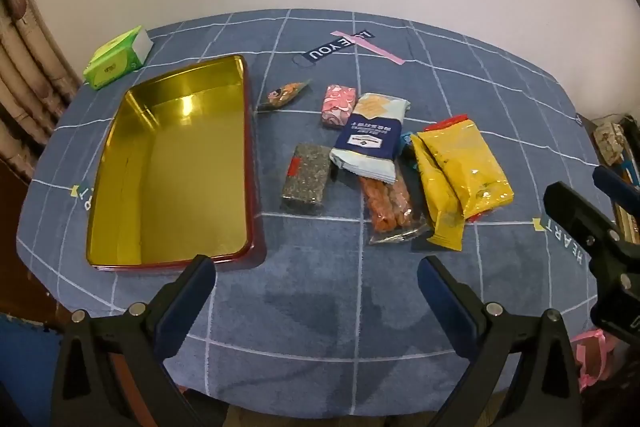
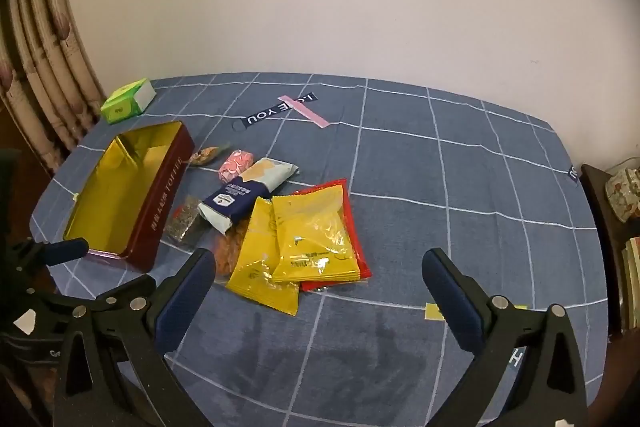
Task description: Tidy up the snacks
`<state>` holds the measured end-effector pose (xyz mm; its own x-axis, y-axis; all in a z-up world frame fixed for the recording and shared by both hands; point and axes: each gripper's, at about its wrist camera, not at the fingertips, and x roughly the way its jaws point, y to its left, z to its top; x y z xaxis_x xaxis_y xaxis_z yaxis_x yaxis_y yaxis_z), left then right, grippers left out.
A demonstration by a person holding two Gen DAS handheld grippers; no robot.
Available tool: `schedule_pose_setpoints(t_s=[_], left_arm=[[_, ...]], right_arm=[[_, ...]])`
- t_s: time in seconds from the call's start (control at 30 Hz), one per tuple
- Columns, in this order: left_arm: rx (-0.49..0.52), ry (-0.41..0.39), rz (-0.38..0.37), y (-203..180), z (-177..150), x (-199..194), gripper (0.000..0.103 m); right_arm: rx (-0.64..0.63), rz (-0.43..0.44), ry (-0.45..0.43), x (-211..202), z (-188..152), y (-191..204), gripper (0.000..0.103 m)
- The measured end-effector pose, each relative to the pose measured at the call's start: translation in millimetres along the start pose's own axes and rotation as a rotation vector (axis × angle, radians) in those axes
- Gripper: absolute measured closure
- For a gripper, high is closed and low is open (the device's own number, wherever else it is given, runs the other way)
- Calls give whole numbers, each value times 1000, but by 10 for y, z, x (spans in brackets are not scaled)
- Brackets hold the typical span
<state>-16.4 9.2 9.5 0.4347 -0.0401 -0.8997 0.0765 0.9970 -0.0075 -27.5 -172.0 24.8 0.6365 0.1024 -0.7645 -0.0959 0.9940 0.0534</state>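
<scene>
Fingers on both grippers are spread wide with nothing between them. Left gripper (image 1: 316, 273) hovers over bare tablecloth (image 1: 320, 307), right gripper (image 2: 320, 267) likewise.

Snack pile sits ahead of both pairs of fingers, none of it touched yet. From the left fingers: open tin (image 1: 172, 163) is ahead and just left, its near corner almost at the left fingertip (image 1: 200, 267). Its gold interior holds nothing. Dark speckled block (image 1: 306, 179) lies straight ahead, orange sticks in a clear bag (image 1: 386, 205) ahead-right, blue and white packet (image 1: 370, 139) overlapping them further out. Pink wrapped piece (image 1: 339, 105) and small cone-shaped packet (image 1: 286, 94) are farthest.

From the right fingers: yellow pouches (image 2: 312, 239) lie just ahead, between the fingertips' lines, stacked on a red pouch (image 2: 352, 227). Tin is well off to the left.

Handling, my read: pouches are light, slick film, floppy, and they'll slide on each other. Take one by a sealed edge, not the flat middle. Orange sticks probably snap if squeezed; pinch the bag's crimp. Speckled block and pink piece look firm enough to take across the short sides.

Green box (image 1: 118, 59) beyond the tin probably isn't a snack.
</scene>
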Motion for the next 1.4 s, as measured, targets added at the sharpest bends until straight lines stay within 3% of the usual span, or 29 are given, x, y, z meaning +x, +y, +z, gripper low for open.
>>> schedule_pose_setpoints(t_s=[0.13, 0.3, 1.03, 1.4], left_arm=[[37, -10, 4, -40, -11, -8, 0], [14, -21, -42, -51, -22, -15, 0], [55, 8, 21, -109, -118, 86, 0], [65, 14, 26, -133, -144, 80, 0]], right_arm=[[6, 6, 3, -9, 12, -19, 1], [15, 16, 5, -2, -2, -46, 1], [4, 27, 6, 58, -82, 8, 1], [7, 40, 13, 69, -92, 24, 6]])
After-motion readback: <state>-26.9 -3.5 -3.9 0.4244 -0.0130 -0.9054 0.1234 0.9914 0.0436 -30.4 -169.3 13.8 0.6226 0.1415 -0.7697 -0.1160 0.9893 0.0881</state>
